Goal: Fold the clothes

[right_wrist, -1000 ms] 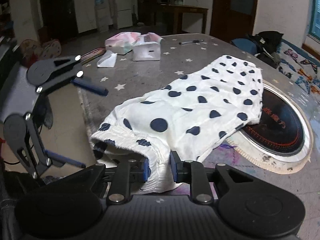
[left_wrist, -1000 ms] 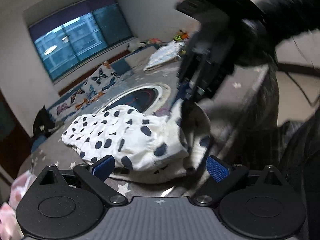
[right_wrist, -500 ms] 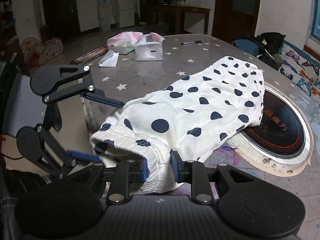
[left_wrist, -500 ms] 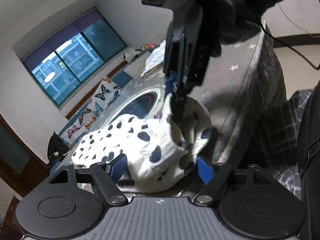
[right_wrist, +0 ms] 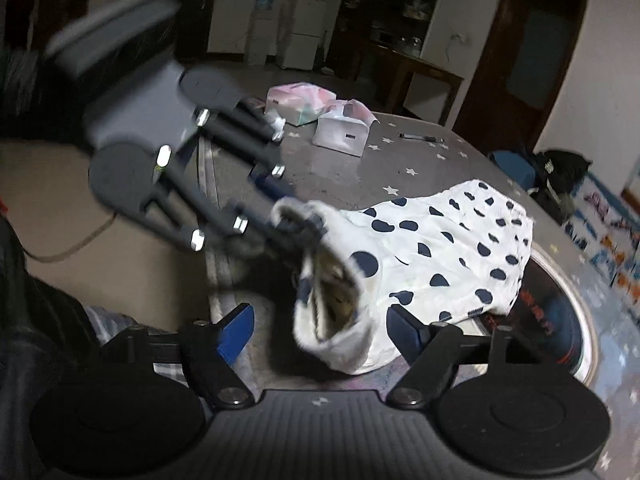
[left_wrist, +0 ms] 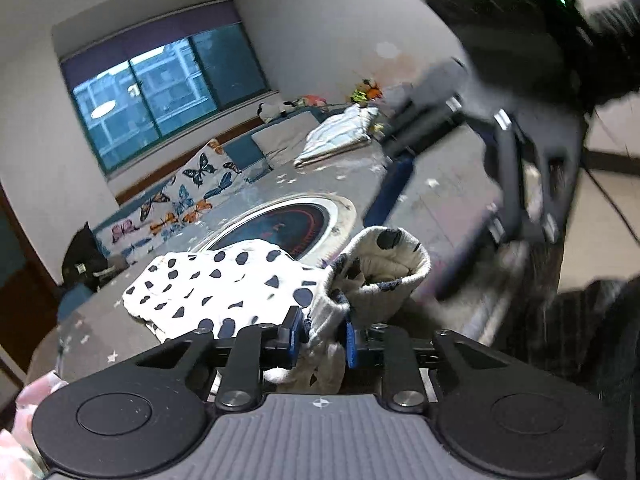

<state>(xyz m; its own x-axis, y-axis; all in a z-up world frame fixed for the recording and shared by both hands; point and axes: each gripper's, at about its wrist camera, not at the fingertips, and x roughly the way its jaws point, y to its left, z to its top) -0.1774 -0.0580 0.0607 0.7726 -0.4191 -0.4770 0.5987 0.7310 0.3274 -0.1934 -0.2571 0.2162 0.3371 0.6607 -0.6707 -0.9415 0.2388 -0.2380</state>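
White shorts with dark-blue dots (left_wrist: 224,280) (right_wrist: 440,240) lie on the grey star-patterned table (left_wrist: 452,184) (right_wrist: 340,176). My left gripper (left_wrist: 320,336) (right_wrist: 288,216) is closing, and its blue pads pinch the elastic waistband, which stands raised off the table. My right gripper (right_wrist: 320,330) is opening. The loose end of the waistband hangs between its spread pads and neither pad presses on it. In the left wrist view the right gripper is a blur at the upper right, with one blue finger (left_wrist: 394,184) visible.
A round hob (left_wrist: 288,224) (right_wrist: 552,320) is set in the table, partly under the shorts. Tissue packs (right_wrist: 300,104), a white box (right_wrist: 344,130) and a pen (right_wrist: 420,136) lie at the far side. Folded cloth (left_wrist: 340,136) lies beyond. The table edge runs close by.
My right gripper has let go of the waistband and opened wide. My left gripper has gone from wide open to closed on the waistband and has lifted it slightly.
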